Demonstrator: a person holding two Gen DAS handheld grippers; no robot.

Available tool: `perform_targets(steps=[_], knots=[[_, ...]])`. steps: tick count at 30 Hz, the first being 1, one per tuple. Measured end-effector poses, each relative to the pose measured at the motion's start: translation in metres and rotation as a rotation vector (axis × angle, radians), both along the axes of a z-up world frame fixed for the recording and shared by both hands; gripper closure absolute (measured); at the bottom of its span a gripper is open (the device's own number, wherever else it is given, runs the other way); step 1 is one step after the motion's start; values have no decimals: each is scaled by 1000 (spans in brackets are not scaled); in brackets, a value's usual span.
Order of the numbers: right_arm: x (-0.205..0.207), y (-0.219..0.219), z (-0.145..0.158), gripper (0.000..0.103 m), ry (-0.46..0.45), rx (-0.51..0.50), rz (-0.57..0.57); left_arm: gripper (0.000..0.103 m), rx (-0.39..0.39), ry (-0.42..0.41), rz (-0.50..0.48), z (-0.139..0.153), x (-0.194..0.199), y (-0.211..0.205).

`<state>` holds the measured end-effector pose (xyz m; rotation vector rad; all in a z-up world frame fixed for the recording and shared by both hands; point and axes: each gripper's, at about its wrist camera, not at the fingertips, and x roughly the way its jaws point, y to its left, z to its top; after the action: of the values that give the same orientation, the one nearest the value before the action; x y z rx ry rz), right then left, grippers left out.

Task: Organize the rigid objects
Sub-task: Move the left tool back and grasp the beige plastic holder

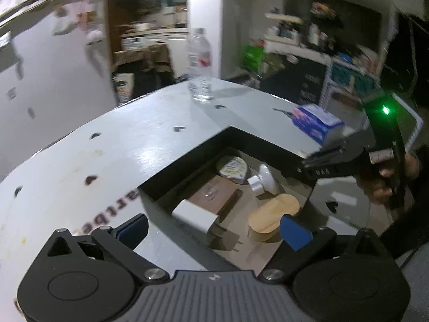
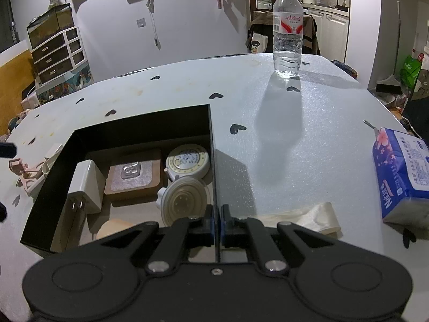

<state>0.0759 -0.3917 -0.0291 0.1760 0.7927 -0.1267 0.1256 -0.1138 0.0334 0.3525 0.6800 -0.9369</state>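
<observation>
The black box (image 2: 120, 131) sits on the bench (image 2: 268, 139), already holding a white charger (image 2: 85, 185), a brown pad (image 2: 134, 171), two round white pieces and a wooden oval (image 1: 273, 212). The right gripper (image 2: 217, 222) has its jaws clamped on the box's right wall, steadying it. The left gripper (image 1: 214, 230) hovers over the near corner, jaws wide apart and empty. Best to keep that wall pinned while the left goes for the pink clutter (image 2: 26, 174) just left of the box.
</observation>
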Motion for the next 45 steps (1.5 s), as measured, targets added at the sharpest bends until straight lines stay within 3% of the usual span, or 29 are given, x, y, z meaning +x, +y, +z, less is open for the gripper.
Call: perform_targets(steps=[15, 22, 26, 30, 33, 37, 41, 45], knots=[[0, 0, 0, 98, 0, 0, 0, 0, -114, 51, 448, -23, 16, 75], [0, 0, 0, 98, 0, 0, 0, 0, -162, 75, 588, -43, 24, 93], [0, 0, 0, 98, 0, 0, 1, 5, -161, 5, 614, -53, 26, 91], [1, -1, 0, 98, 0, 2, 1, 32, -135, 6, 635, -66, 36, 83], [1, -1, 0, 98, 0, 2, 0, 43, -94, -7, 632, -75, 43, 74], [1, -1, 0, 98, 0, 2, 0, 52, -52, -6, 619, -86, 52, 64], [1, -1, -1, 98, 1, 2, -1, 54, -11, -39, 593, -92, 59, 55], [3, -2, -1, 98, 1, 3, -1, 60, -14, -59, 586, -94, 63, 52]])
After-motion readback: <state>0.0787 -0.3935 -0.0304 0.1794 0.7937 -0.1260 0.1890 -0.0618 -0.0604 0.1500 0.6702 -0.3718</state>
